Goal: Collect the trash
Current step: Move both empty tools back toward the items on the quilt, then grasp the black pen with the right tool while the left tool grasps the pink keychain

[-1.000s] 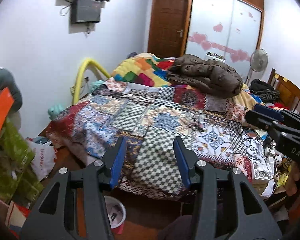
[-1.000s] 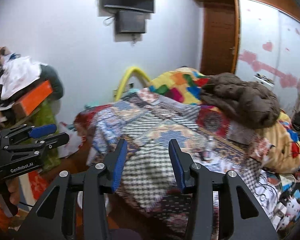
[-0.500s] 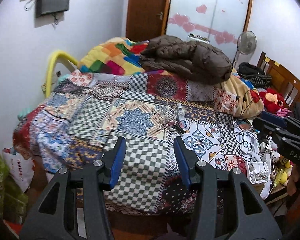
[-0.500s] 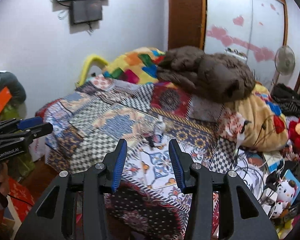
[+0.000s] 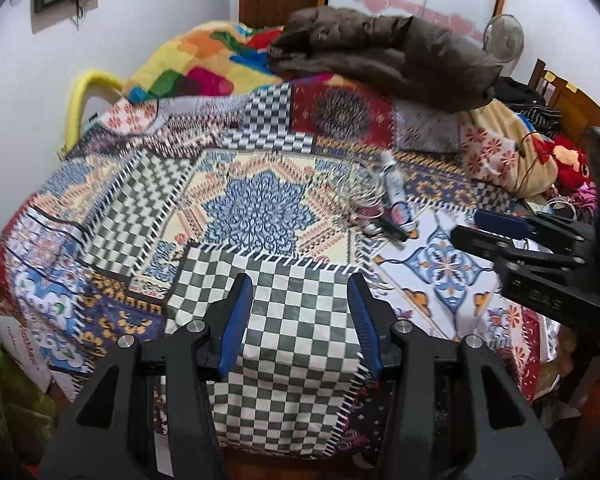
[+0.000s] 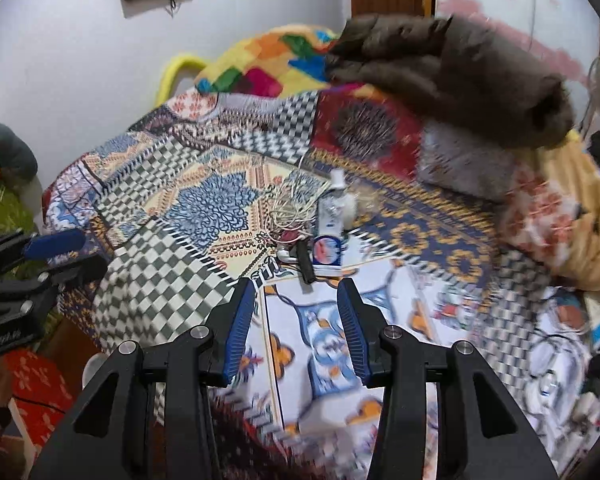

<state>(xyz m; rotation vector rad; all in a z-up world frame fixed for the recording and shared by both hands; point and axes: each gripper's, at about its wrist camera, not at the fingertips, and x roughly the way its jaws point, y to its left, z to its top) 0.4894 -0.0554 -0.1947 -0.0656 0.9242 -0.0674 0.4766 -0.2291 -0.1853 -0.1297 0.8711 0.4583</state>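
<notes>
The plastic bottle [image 6: 334, 204] lies flat on the bed [image 6: 204, 204], cap toward the pillows. Left tongs [image 5: 300, 316] and right tongs [image 6: 296, 314] gape partway, empty.

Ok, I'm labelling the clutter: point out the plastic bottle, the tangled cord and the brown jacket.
plastic bottle [image 6: 332, 206], right wrist view, label.
tangled cord [image 6: 290, 210], right wrist view, loops.
brown jacket [image 5: 384, 54], left wrist view, middle fold.
</notes>
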